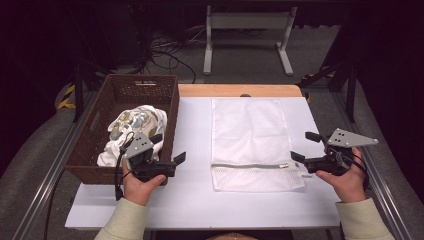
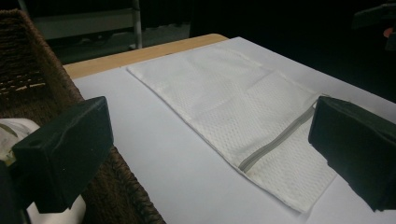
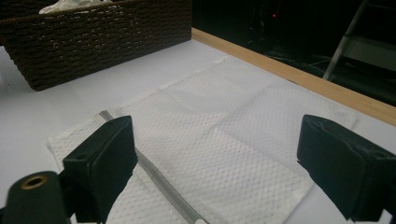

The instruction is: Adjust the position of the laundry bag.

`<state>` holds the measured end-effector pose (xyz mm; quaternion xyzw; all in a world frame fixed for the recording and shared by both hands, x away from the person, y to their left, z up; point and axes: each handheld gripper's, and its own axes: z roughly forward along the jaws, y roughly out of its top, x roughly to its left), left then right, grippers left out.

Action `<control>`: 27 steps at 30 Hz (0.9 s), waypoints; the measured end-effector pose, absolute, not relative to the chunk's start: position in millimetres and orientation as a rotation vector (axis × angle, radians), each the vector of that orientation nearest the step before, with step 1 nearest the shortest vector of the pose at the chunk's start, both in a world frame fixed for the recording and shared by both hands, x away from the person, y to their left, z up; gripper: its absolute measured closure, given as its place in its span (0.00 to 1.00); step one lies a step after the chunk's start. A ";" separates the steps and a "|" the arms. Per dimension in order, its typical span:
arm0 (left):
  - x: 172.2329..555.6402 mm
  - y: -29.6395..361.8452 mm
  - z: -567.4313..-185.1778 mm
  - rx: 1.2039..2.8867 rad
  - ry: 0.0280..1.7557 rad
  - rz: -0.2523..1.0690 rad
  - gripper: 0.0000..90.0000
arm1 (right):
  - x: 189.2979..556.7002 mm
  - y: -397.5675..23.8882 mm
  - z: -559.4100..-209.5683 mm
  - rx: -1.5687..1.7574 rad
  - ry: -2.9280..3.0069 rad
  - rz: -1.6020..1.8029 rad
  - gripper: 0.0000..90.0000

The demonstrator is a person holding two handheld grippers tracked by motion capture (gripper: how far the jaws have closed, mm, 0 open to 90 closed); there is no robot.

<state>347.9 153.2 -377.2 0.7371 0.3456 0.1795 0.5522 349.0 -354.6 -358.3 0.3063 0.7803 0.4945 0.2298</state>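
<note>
Both hands hold grippers with jaws wide apart and empty: the left gripper (image 1: 172,148) by the basket (image 1: 167,95), the right gripper (image 1: 305,146) beside the mesh bag (image 1: 250,135). The bag lies flat and zipped shut in the middle of the table (image 1: 192,200). The clothes (image 1: 135,125) sit in the basket, so nothing looks packed yet.

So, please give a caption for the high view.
Two open grippers flank a zipped mesh bag; clothes wait in basket.

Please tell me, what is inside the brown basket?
Inside the basket lies a crumpled white cloth with a greenish pattern. What is under the cloth cannot be seen, and the left tongs cover its near corner.
</note>
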 end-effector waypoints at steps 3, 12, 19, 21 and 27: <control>348.0 152.6 -376.7 1.752 0.817 0.434 0.01 | 347.3 -354.8 -356.6 0.840 2.145 1.360 0.13; 346.1 140.4 -374.8 1.804 0.777 0.411 0.06 | 345.9 -343.2 -357.1 0.822 2.189 1.353 0.14; 339.4 119.6 -370.6 1.849 0.707 0.383 0.06 | 342.5 -335.2 -356.0 0.800 2.212 1.360 0.15; 337.7 111.0 -371.1 1.874 0.684 0.374 0.06 | 341.7 -332.9 -356.1 0.793 2.219 1.361 0.15; 335.5 83.4 -377.9 1.958 0.613 0.336 0.06 | 339.6 -329.6 -357.5 0.786 2.239 1.356 0.15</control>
